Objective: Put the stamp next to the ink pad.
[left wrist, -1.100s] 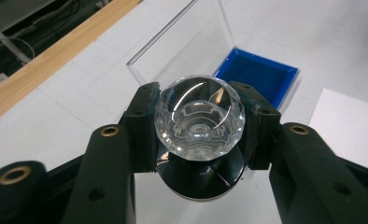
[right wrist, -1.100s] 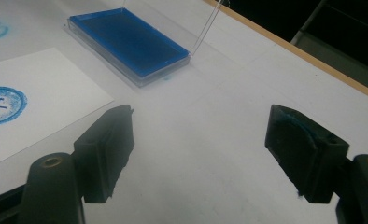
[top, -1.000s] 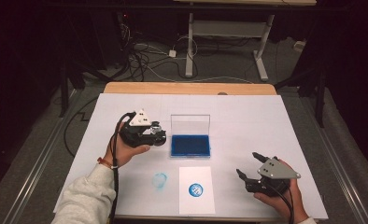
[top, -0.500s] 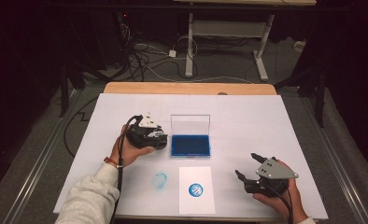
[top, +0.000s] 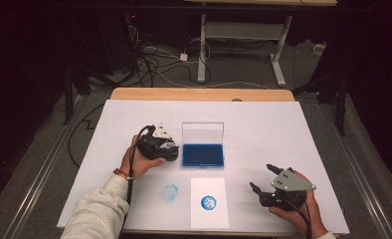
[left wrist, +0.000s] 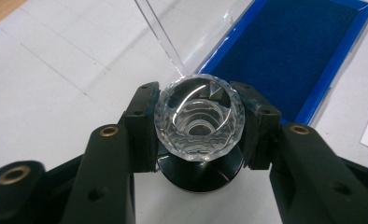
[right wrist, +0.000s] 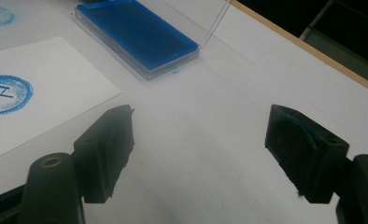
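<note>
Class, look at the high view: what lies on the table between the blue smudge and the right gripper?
The white paper sheet bearing a round blue stamp mark lies between the blue smudge and the right gripper, as the high view shows.

No words, brands or numbers can be read. The one sign is a blue round stamp mark on the white paper sheet: a ring around crossed lines like a grid. Beside the sheet, a fainter blue smudge on the counter is unreadable.

A white sheet bearing a blue round stamp mark is seen on the surface; a blue smudge is seen just left of it.
</note>
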